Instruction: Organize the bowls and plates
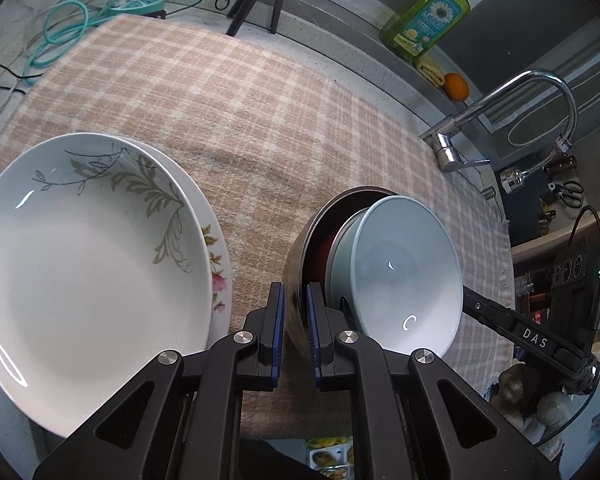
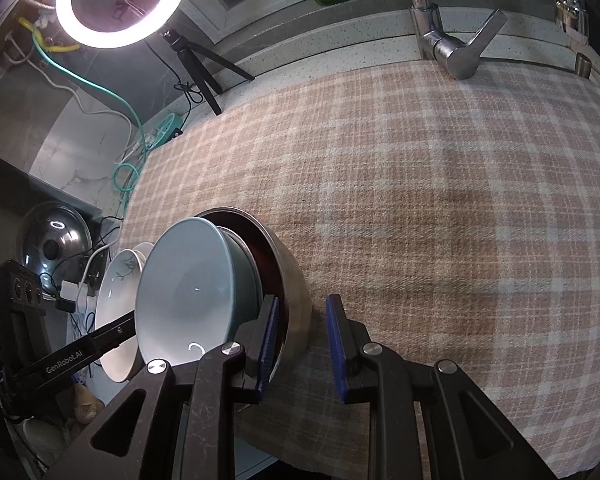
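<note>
Two plates sit stacked at the left of the checked cloth point(image 1: 260, 128): a leaf-patterned plate point(image 1: 88, 256) on a flowered plate point(image 1: 219, 272). Two bowls are nested near the front edge: a blue bowl point(image 1: 404, 272) tilted inside a steel bowl point(image 1: 296, 280). The left gripper point(image 1: 296, 312) is clamped on the steel bowl's rim. The right gripper point(image 2: 302, 344) also pinches that bowl's wall, one finger inside, one outside.

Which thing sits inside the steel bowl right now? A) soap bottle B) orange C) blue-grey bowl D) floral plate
C: the blue-grey bowl is nested, tilted, inside the steel bowl; the plates lie apart on the cloth.
</note>
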Motion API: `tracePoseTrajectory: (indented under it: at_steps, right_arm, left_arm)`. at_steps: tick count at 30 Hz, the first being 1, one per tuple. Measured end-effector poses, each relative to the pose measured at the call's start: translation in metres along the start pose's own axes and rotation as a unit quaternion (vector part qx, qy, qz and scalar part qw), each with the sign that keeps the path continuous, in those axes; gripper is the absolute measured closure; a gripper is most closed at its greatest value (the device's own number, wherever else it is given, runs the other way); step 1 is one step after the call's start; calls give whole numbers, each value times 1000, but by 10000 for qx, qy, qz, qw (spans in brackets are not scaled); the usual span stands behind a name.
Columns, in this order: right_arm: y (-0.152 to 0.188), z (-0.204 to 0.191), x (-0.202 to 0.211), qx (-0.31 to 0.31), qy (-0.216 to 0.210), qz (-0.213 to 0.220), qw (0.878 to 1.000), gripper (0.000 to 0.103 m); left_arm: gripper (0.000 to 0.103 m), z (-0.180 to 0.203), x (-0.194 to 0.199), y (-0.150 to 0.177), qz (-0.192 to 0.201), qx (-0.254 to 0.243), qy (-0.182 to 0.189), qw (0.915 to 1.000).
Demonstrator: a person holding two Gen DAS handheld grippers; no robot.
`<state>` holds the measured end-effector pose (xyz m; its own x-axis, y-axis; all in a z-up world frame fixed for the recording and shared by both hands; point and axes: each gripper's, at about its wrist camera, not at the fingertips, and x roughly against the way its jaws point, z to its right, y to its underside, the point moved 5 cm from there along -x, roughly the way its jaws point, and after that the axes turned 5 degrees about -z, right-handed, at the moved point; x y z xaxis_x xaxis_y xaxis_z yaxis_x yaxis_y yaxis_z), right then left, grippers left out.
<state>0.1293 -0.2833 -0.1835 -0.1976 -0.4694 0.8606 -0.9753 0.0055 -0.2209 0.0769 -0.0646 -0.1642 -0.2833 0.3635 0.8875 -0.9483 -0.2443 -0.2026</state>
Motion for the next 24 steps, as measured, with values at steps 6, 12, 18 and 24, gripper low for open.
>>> tracePoseTrajectory:
  at_steps: [6, 12, 18, 24]
  right_arm:
    - [-1, 2, -4, -32, -98, -55, 9999, 88]
    - [-1, -2, -8, 1, -114, -141, 9998, 91]
    - [-1, -4, -11, -10, -130, -208, 9997, 93]
    - [-1, -8, -11, 10, -37, -190, 9998, 93]
  left_arm:
    - [94, 1, -6, -1, -67, 16, 23, 10000]
    - [94, 0, -10, -2, -111, 7, 22, 9999]
    - [94, -1, -10, -2, -105, 27, 57, 9999]
    - [94, -1, -9, -2, -94, 83, 53, 9999]
